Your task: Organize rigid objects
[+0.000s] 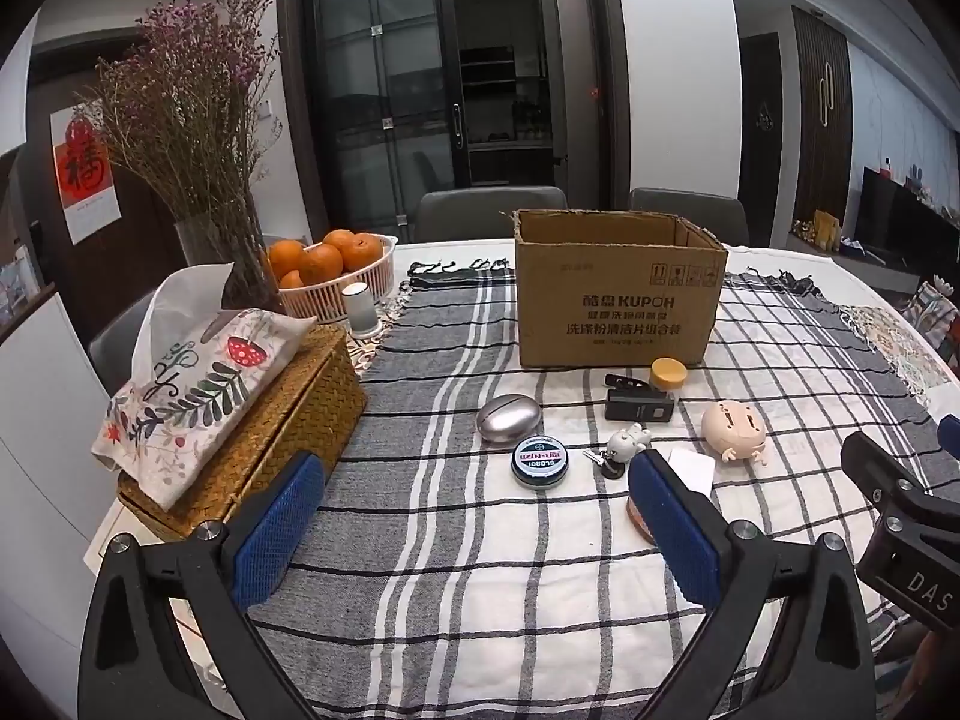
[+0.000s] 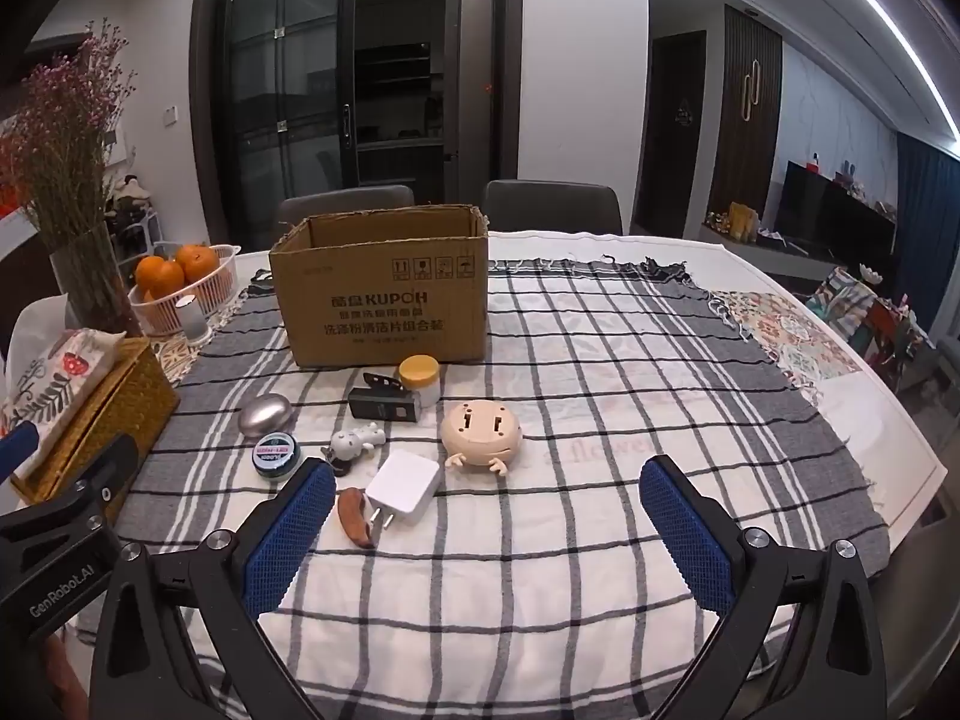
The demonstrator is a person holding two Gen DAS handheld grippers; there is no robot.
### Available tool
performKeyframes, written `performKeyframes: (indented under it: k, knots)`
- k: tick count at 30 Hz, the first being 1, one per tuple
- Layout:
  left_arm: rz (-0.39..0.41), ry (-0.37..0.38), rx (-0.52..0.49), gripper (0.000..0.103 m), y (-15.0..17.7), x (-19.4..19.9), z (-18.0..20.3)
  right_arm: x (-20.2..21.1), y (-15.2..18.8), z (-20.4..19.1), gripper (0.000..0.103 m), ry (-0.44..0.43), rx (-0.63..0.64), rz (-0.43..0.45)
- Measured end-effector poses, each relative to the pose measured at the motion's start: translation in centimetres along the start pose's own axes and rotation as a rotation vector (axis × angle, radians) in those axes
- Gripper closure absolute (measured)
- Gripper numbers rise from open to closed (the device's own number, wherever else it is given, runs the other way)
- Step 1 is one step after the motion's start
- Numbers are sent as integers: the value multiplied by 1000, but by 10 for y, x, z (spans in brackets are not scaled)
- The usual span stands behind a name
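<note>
An open cardboard box [image 1: 618, 294] [image 2: 384, 294] stands on the checked cloth. In front of it lie several small items: a silver oval case [image 1: 507, 417] [image 2: 266, 415], a round tin [image 1: 539, 459] [image 2: 275, 455], a black clip device [image 1: 637, 403] [image 2: 381, 403], a yellow-lidded jar [image 1: 668, 374] [image 2: 419, 378], a small figure keychain [image 1: 627, 444] [image 2: 355, 444], a beige round toy [image 1: 733, 427] [image 2: 480, 433], a white charger [image 2: 402, 483] and a brown wooden piece [image 2: 354, 519]. My left gripper [image 1: 474, 522] and right gripper [image 2: 486, 531] hover open over the near cloth, empty.
A wicker tissue box [image 1: 264, 420] with a floral cover sits at the left, behind it a vase of dried flowers [image 1: 198, 138], a basket of oranges [image 1: 336, 276] and a small white cup [image 1: 359, 306]. Two chairs [image 2: 552, 204] stand behind the table. The table edge [image 2: 888, 396] curves at right.
</note>
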State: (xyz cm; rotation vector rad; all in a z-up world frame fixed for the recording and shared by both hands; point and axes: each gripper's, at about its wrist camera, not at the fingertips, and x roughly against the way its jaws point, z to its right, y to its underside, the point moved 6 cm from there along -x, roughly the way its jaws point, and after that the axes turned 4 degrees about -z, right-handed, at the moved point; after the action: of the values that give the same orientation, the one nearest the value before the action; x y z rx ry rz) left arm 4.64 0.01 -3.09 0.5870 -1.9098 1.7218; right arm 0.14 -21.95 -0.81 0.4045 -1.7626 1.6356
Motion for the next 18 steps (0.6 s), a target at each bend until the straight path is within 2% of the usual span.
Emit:
performKeyframes:
  k: [18]
  knots:
    - [1,3,3,0,-3,2,-1,2,-4,0,0,-1,0,7]
